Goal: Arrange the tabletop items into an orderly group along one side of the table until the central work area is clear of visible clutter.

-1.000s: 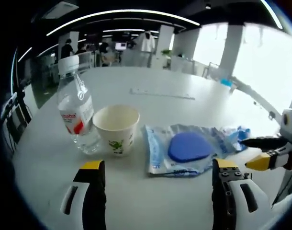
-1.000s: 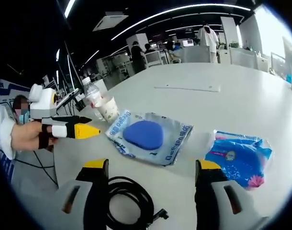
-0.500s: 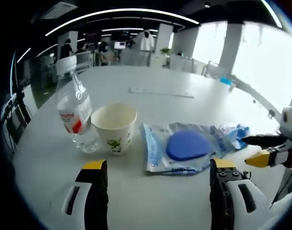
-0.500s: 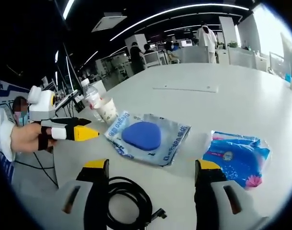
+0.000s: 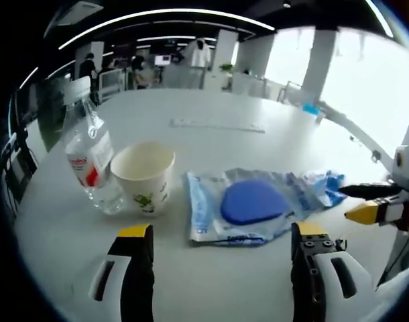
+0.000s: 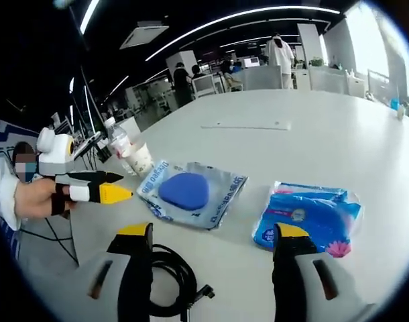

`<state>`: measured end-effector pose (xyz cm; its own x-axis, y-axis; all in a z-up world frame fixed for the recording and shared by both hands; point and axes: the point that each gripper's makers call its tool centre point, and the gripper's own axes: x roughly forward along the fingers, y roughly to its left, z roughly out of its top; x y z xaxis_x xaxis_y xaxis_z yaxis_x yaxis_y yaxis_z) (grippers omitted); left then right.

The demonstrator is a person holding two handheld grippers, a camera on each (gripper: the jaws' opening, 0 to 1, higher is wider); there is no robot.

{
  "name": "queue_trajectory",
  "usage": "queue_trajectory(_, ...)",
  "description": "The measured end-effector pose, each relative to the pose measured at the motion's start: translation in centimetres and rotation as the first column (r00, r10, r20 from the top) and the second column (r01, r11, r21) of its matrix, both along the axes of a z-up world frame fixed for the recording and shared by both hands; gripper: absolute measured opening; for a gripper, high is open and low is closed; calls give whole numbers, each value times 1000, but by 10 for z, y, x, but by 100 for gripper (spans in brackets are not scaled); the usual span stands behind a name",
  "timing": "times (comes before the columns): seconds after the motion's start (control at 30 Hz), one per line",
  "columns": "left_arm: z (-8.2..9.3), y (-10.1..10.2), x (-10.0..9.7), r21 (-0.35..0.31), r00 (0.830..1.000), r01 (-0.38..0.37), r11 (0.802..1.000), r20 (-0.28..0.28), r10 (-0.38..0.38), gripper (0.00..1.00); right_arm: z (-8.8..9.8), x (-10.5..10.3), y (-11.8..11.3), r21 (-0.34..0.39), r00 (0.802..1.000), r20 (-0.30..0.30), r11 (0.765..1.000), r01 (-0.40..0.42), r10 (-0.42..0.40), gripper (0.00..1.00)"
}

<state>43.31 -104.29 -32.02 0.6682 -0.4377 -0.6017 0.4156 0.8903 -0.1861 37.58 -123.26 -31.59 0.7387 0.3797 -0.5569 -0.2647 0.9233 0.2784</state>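
On the white table [image 5: 211,137] stand a clear water bottle [image 5: 87,164] and, just right of it, a paper cup [image 5: 143,176]. Right of the cup lies a clear packet holding a blue pad [image 5: 248,204], with a blue tissue pack [image 5: 320,184] behind its right end. My left gripper [image 5: 222,231] is open just short of the packet. My right gripper [image 6: 212,231] is open too, between the packet [image 6: 191,191] and the tissue pack [image 6: 305,215], whose near edge is by my right jaw. The left gripper [image 6: 121,186] reaches in from the left here, held by a hand.
A coiled black cable [image 6: 167,282] lies by the table's near edge, beside my right gripper's left jaw. A long white strip [image 6: 245,125] lies flat farther out. The bottle [image 6: 117,142] and cup [image 6: 141,159] stand near the left edge. People and desks are far behind.
Both views have shifted with the hands. The tissue pack now lies closer to my right gripper's right jaw. Both grippers remain open, and nothing on the table has moved.
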Motion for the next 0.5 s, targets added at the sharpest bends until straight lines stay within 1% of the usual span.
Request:
queue_trajectory(0.1, 0, -10, -1, -6, 1000, 16, 1000, 0, -16, 80, 0, -3, -10, -4, 1000, -1, 1000, 17, -17, 71)
queue_trajectory(0.4, 2, -40, -6, -1, 996, 84, 997, -4, -84, 80, 5, -12, -48, -2, 994, 6, 994, 109, -109, 71)
queue_trajectory(0.5, 1, -50, -5, -5, 994, 106, 994, -1, -106, 79, 4, -14, -56, 5, 991, 4, 991, 132, -132, 71)
